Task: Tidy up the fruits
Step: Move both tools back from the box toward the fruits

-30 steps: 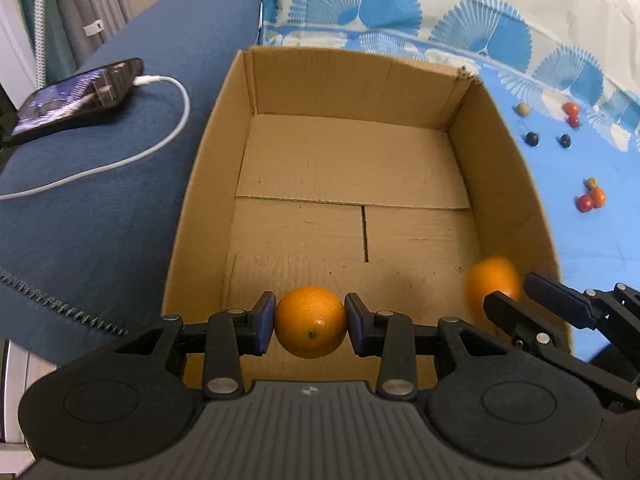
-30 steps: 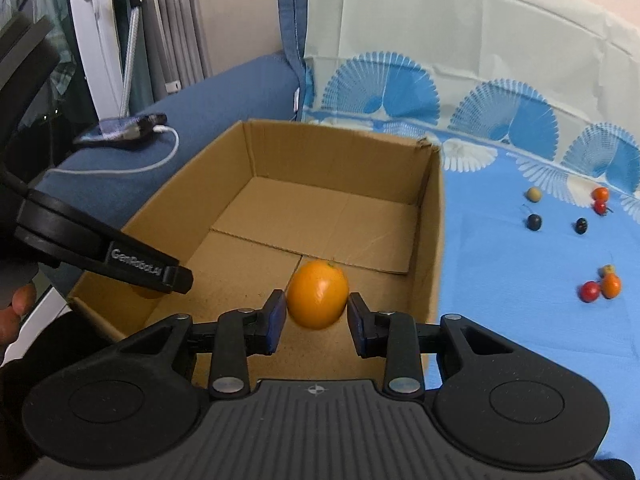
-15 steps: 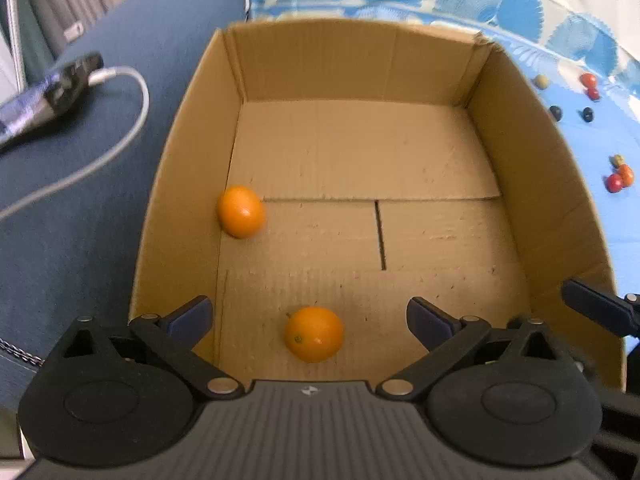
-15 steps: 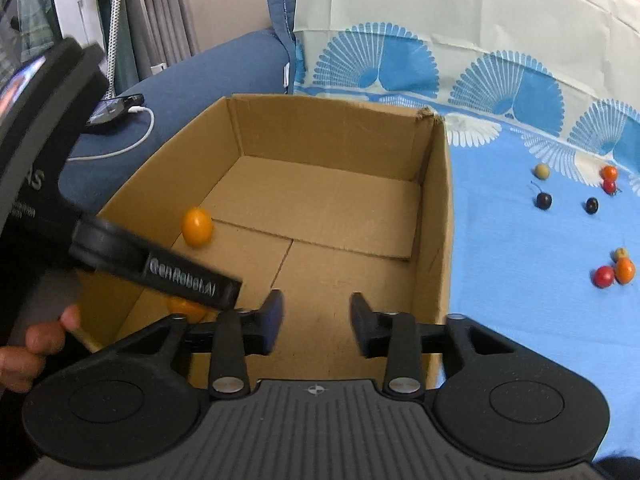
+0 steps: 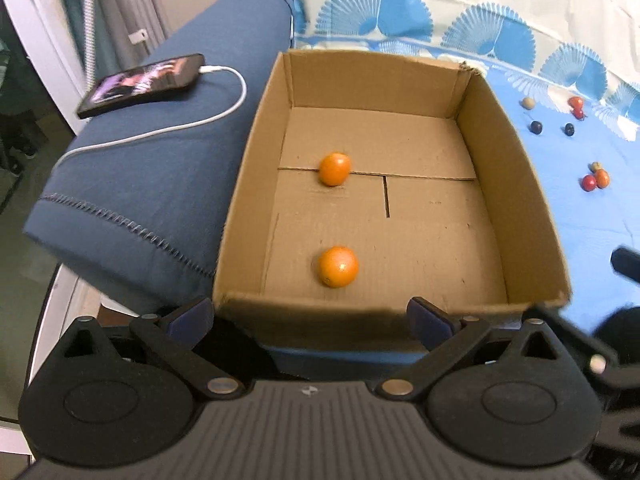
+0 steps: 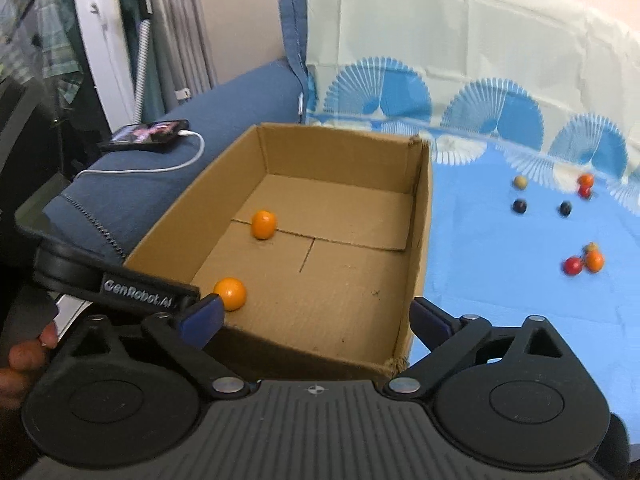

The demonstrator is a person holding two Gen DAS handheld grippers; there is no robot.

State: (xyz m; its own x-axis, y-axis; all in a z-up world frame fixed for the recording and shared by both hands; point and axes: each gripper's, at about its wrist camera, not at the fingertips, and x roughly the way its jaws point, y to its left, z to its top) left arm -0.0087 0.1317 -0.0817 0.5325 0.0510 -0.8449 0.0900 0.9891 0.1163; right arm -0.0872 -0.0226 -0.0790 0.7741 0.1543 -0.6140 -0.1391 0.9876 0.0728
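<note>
Two oranges [image 5: 338,266] lie in the box [image 5: 508,184], sorted; left gripper [image 5: 310,320] and right gripper [image 6: 316,318] jaws wide, empty, ready for more.

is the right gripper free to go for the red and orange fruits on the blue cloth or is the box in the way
Probably yes. The right gripper is open and empty, and the red fruit and orange fruit lie on the open blue cloth to the right of the cardboard box, with nothing between.

Box is open on top, loads of room inside

Only two oranges [image 5: 337,266] [image 5: 335,169] sit left of centre; cardboard box [image 5: 516,184] walls block sideways entry.
</note>
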